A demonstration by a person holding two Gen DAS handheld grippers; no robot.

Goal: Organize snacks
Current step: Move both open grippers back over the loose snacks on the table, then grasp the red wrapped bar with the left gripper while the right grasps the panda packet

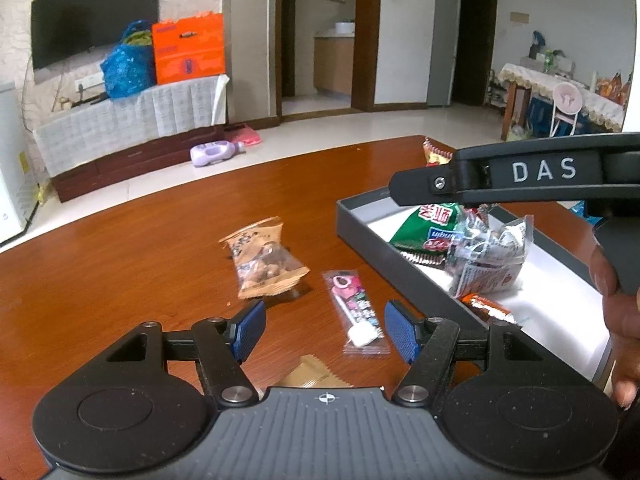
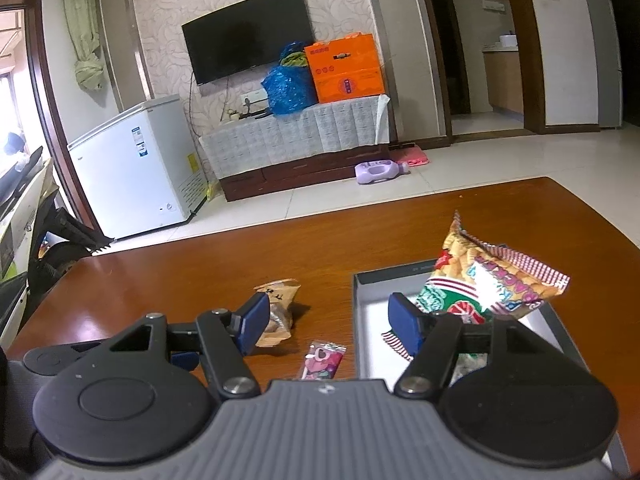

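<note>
Snacks in grey tray; left gripper and right gripper both spread, empty

Wall-mounted television dark. Below it, a cloth-covered cabinet carries an orange box beside a blue bag (touching). White chest freezer left. Purple bottle lies on the floor.

White capital letters "DAS" stand on the black side of the right gripper, which reaches above the grey tray. Inside that tray, a green snack packet carries red-and-white characters too small and tilted to read. Nothing else is legible.
</note>
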